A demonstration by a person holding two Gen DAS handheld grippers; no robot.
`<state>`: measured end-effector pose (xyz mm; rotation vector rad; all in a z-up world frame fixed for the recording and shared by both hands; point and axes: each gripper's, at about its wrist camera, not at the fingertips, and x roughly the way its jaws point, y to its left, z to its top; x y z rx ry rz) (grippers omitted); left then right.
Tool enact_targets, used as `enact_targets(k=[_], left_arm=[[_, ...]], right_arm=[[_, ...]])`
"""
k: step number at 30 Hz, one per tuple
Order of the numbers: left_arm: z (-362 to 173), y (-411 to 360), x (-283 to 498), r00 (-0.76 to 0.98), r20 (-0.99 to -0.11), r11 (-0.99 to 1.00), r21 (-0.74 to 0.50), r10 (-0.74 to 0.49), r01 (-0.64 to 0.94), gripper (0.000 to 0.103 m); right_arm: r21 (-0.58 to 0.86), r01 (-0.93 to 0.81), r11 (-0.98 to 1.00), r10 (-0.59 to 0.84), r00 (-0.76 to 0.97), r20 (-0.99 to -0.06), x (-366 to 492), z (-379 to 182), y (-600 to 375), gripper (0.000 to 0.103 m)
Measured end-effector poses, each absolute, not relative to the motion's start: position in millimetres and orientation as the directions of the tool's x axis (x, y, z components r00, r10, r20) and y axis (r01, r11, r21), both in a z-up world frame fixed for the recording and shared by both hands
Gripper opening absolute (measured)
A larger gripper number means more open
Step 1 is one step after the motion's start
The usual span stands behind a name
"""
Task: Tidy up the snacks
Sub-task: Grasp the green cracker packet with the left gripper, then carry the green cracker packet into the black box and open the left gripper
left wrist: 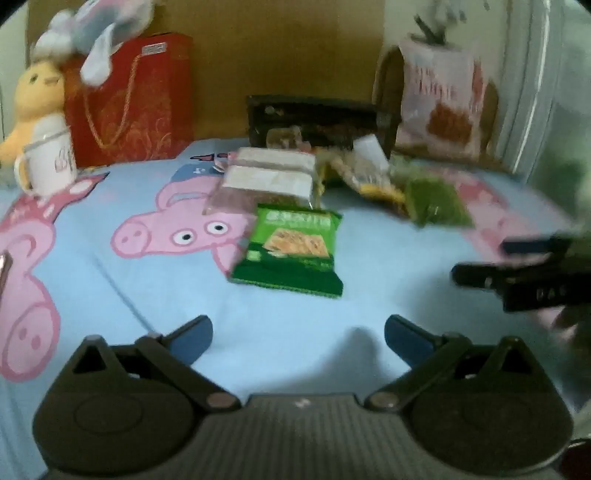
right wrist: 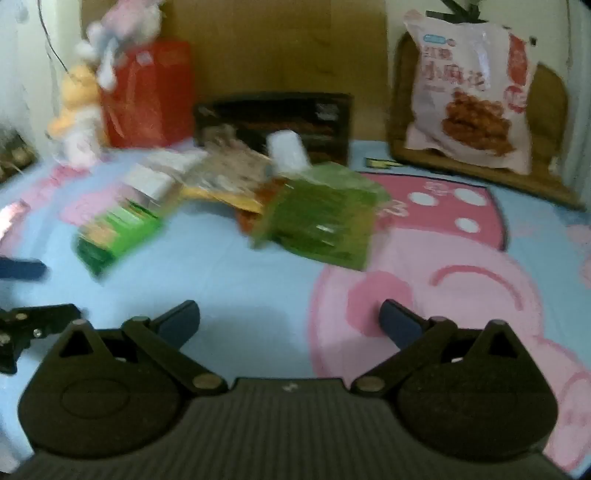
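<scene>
Left gripper low over the blue cartoon-pig sheet, blue-padded fingers spread wide apart, nothing between them. Straight ahead, flat on the sheet: green cracker packet, its far edge just beside a clear-wrapped stack of pale wafer bars. Further right, a loose heap of snacks: yellow-edged clear packet, green seaweed-coloured packet, all blurred. Behind the heap, a dark open box against the brown headboard. Far left: red gift bag with a grey plush toy on top, yellow duck plush, white mug. Far right: large pink snack bag propped upright in a brown tray. Right gripper likewise hovering above the sheet, over the pink pig print, fingers wide apart and empty, green packet ahead and slightly right, well apart from the tips. Each gripper visible at the edge of the other's view.
</scene>
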<state>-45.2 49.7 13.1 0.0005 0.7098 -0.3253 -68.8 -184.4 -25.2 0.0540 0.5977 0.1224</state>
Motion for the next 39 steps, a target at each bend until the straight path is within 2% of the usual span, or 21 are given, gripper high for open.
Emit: enact_targets(k=[2,4,9,13,14,16,18,24,28,39], left_arm=[[25.1,68.8,-43.1,0.740,-0.598,0.950,-0.150,-0.308,0.275,0.101],[34.9,79.8,-33.9,0.748,-0.577,0.944,-0.177,-0.328,0.278,0.088],[42.1,84.9,11.9,0.650,-0.598,0.883,-0.313,-0.469,0.349,0.062],[27.3,78.9,38.0,0.578,-0.638,0.860,-0.346,-0.509,0.375,0.046],[20.8,78.0,42.6,0.558,-0.651,0.857,-0.362,-0.515,0.368,0.042],[13.8,77.7,44.4,0.538,-0.652,0.844,-0.394,-0.535,0.363,0.040],[13.2,79.7,36.2,0.549,-0.650,0.850,-0.386,-0.526,0.358,0.039],[24.2,89.8,9.3,0.577,-0.611,0.839,-0.435,-0.542,0.328,0.033],[20.4,88.1,0.3,0.582,-0.607,0.837,-0.457,-0.541,0.302,0.033],[12.6,75.7,-17.7,0.561,-0.632,0.845,-0.428,-0.534,0.321,0.033]], right_arm=[[0.115,-0.169,0.979,0.205,0.825,-0.527,-68.8,-18.3,-175.9,0.100],[0.073,-0.246,0.966,0.248,0.821,-0.514,-63.7,-13.2,-161.1,0.089],[0.067,-0.430,0.900,0.393,0.738,-0.549,-34.5,-8.2,-122.0,0.069],[0.072,-0.486,0.871,0.429,0.680,-0.594,-4.9,-13.7,-97.3,0.067],[0.078,-0.493,0.866,0.437,0.672,-0.598,0.0,-15.4,-92.6,0.062],[0.054,-0.512,0.857,0.442,0.678,-0.588,4.2,-17.8,-83.0,0.050],[0.028,-0.515,0.856,0.433,0.687,-0.583,4.8,-17.1,-75.9,0.046],[0.011,-0.551,0.835,0.463,0.692,-0.554,-17.2,-6.9,-77.5,0.043],[0.054,-0.534,0.844,0.467,0.680,-0.566,-23.0,-7.2,-81.7,0.043],[0.086,-0.495,0.865,0.445,0.676,-0.587,-44.3,-14.7,-87.5,0.043]])
